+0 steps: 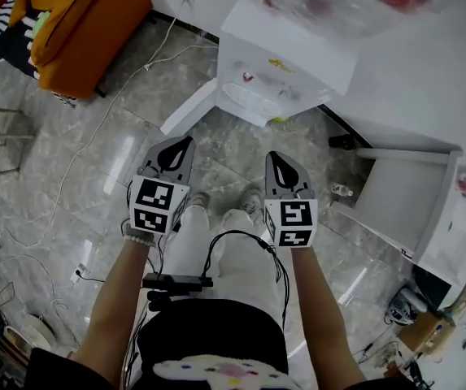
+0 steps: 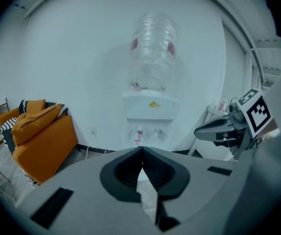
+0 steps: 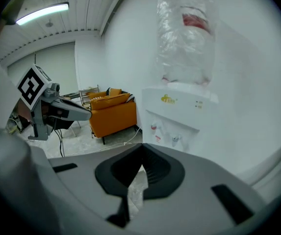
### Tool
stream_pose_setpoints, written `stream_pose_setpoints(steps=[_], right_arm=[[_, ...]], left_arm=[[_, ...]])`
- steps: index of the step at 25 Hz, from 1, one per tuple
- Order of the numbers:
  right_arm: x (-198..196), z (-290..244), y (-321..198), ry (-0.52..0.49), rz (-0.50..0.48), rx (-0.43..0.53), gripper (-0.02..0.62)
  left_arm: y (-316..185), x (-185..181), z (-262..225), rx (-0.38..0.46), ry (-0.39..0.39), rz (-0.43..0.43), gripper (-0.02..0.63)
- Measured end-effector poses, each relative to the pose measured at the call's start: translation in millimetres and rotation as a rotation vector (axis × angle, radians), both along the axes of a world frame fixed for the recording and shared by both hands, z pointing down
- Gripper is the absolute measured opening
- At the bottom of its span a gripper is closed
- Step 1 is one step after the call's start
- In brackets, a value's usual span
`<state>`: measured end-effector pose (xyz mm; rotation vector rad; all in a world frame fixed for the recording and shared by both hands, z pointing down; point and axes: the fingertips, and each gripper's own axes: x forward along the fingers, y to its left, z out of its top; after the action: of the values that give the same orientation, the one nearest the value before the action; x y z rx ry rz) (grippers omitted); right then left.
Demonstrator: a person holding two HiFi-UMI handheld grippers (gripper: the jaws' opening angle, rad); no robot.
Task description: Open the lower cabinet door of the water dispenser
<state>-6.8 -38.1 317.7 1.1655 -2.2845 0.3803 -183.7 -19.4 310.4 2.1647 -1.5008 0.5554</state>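
Sofa (image 1: 86, 23) left of water dispenser (image 1: 285, 55), white shelf (image 1: 407, 197) right; left gripper (image 1: 185, 142), right gripper (image 1: 275, 158) fingers closed.

- Orange sofa (image 1: 86, 23) at eleven o'clock of the head view, with a striped cushion (image 1: 3, 19) at its far end.
- White shelf unit (image 1: 403, 193) at three o'clock.
- Small bottle (image 1: 342, 191) on the grey marble floor (image 1: 54, 185), just beside the unit.
- Tube light (image 3: 42, 12) at ten o'clock of the right gripper view.

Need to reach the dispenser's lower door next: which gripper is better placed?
Left, probably. The door juts out on the water dispenser's left side, nearer the left gripper than the right gripper. Both are shut, empty and clear of it.
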Motion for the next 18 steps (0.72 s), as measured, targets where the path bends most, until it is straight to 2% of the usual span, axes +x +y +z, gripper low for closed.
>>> stream_pose_setpoints(steps=[9, 18], right_arm=[[0, -81, 7, -0.042, 0.022, 0.138, 0.005], [-12, -152, 17, -0.099, 0.028, 0.276, 0.005]], left_arm=[[-4, 10, -97, 0.197, -0.012, 0.064, 0.012], [8, 4, -170, 0.332, -0.032, 0.077, 0.012]])
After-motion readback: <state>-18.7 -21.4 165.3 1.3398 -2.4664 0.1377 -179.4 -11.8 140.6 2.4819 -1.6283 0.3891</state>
